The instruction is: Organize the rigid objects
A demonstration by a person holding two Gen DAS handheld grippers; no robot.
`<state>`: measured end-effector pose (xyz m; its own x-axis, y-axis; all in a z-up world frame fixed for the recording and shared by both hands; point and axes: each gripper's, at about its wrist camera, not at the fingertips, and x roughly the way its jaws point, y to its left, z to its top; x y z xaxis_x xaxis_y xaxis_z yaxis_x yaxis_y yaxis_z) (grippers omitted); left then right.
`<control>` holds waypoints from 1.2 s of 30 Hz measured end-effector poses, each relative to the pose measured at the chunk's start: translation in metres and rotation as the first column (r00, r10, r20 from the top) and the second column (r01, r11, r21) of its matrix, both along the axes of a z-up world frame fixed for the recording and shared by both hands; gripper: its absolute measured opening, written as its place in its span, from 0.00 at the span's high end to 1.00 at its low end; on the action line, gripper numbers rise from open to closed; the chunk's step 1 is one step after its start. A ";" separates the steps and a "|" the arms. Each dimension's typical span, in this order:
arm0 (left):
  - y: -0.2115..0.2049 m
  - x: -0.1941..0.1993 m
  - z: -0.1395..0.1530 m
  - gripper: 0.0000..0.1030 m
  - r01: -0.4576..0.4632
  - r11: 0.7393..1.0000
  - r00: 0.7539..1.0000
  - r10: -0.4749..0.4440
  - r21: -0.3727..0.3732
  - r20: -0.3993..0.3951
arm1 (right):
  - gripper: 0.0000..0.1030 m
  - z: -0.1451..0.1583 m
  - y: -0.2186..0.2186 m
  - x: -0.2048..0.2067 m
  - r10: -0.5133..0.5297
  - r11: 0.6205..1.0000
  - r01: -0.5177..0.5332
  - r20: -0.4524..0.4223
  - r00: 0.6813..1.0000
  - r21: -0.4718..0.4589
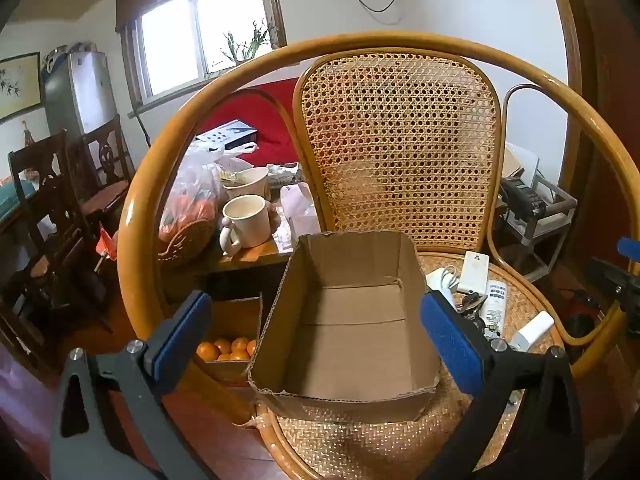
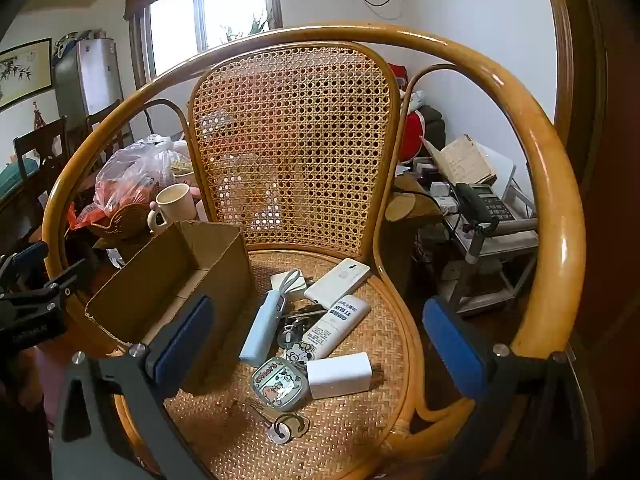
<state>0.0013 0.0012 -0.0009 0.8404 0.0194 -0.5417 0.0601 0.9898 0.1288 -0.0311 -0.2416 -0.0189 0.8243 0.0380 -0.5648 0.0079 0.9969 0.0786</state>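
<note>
An empty cardboard box (image 1: pixel 352 332) (image 2: pixel 172 276) sits on the left of a rattan chair seat (image 2: pixel 360 432). My left gripper (image 1: pixel 316 340) hovers open in front of it, nothing between its blue pads. Right of the box lies a cluster: a white phone (image 2: pixel 338 280), a white tube (image 2: pixel 338 326), a light blue stick-shaped case (image 2: pixel 260 330), a white charger block (image 2: pixel 340 376), a round cartoon tin (image 2: pixel 279 385), keys (image 2: pixel 294 320) and a white adapter with cable (image 2: pixel 286 282). My right gripper (image 2: pixel 320 344) stands open above this cluster, touching nothing.
The chair's curved armrests (image 2: pixel 556 216) and cane back (image 2: pixel 292 144) ring the seat. Left of the chair a side table holds mugs (image 1: pixel 246 220) and a bag of fruit (image 1: pixel 192 200); a box of oranges (image 1: pixel 228 350) sits below. A phone stand (image 2: pixel 484 204) is at right.
</note>
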 end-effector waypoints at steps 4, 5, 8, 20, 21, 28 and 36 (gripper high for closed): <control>-0.007 0.002 0.000 0.00 -0.006 0.999 1.000 0.006 0.033 0.002 | 0.00 -0.001 0.000 0.001 0.000 1.000 0.000 -0.001 1.000 -0.004; -0.009 -0.002 0.001 0.00 -0.007 0.999 1.000 0.007 0.041 0.013 | 0.00 -0.001 0.000 0.001 -0.001 1.000 0.001 -0.001 1.000 -0.005; -0.006 0.000 -0.004 0.00 -0.003 1.000 1.000 0.002 0.025 0.013 | 0.00 -0.001 0.000 0.001 -0.001 1.000 0.001 -0.002 1.000 -0.007; -0.001 0.000 -0.002 0.00 -0.002 0.999 1.000 0.001 0.033 0.012 | 0.00 -0.001 -0.002 0.000 -0.009 1.000 0.009 0.001 1.000 -0.002; 0.000 0.000 -0.002 0.00 -0.003 0.999 1.000 0.003 0.032 0.012 | 0.00 -0.002 -0.002 0.000 -0.009 1.000 0.009 0.001 1.000 -0.002; -0.001 0.001 -0.002 0.00 -0.006 0.999 1.000 0.006 0.032 0.008 | 0.00 -0.002 -0.003 0.000 -0.008 1.000 0.008 -0.001 1.000 -0.004; 0.000 0.001 -0.002 0.00 -0.008 1.000 1.000 0.008 0.029 0.012 | 0.00 -0.002 -0.003 -0.001 -0.008 1.000 0.008 -0.002 1.000 -0.005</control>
